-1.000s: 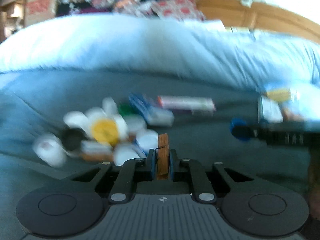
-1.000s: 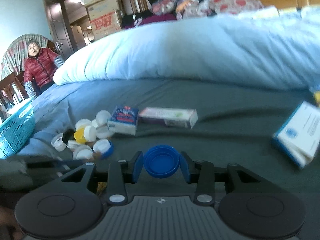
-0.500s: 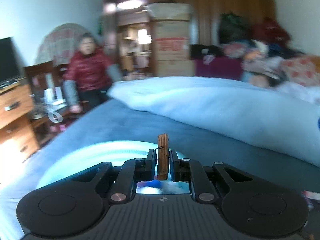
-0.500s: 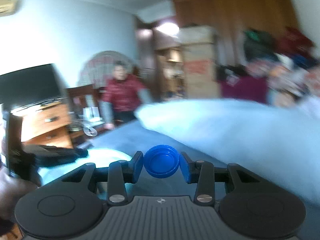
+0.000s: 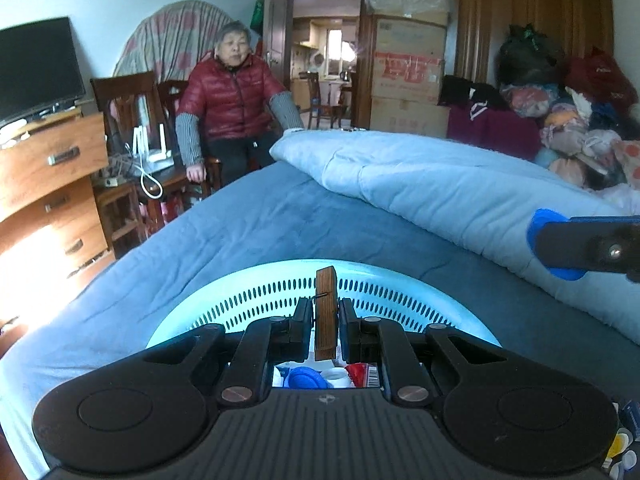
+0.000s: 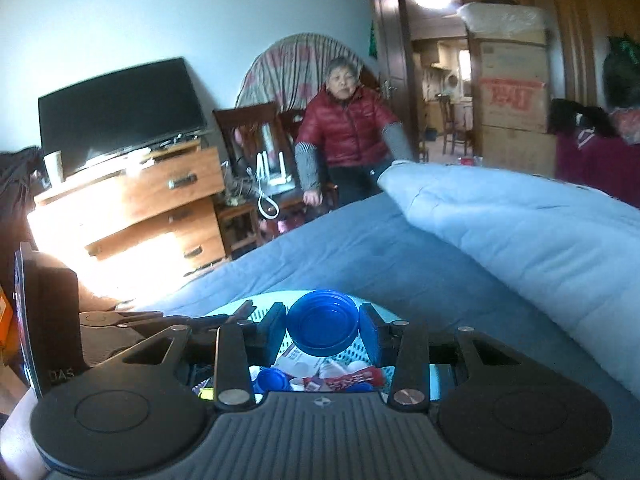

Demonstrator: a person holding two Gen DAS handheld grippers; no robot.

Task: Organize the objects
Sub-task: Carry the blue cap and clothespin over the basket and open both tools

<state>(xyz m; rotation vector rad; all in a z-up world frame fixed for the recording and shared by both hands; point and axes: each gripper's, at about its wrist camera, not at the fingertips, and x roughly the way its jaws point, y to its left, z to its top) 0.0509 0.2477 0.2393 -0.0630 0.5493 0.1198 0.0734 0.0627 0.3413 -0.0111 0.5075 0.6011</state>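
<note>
In the left wrist view, the left tongs [image 5: 325,322] were pressed together on a small brown wooden clothespin [image 5: 325,312], which stood upright between the two black pads and rose above them. Directly beyond and beneath the tongs sat a round pale turquoise plastic basket [image 5: 276,276] with rows of slots in its wall, resting on the blue-covered bed [image 5: 256,216]. Through the gap under the clothespin a few things already lying in the basket showed: a blue bottle cap [image 5: 305,377], something white and something red, too hidden to name. A folded light blue quilt [image 5: 440,184] lay across the bed behind the basket. At the right edge the right tongs [image 5: 560,240] came into view from the side, a blue rim showing at their tip. A person in a red padded jacket [image 5: 232,100] sat on a chair beyond the foot of the bed. In the right wrist view, the right tongs [image 6: 323,330] pinched a round blue plastic bottle cap [image 6: 322,326] by its rim, its hollow side facing the camera, held above the same turquoise basket [image 6: 248,304]. Below the cap, more blue caps [image 6: 272,380] and a red and white wrapper [image 6: 348,380] lay inside the basket. The left tongs [image 6: 240,312] reached in from the left over the basket's near rim. A wooden chest of drawers [image 6: 140,208] carrying a dark television [image 6: 120,112] stood by the wall.
</note>
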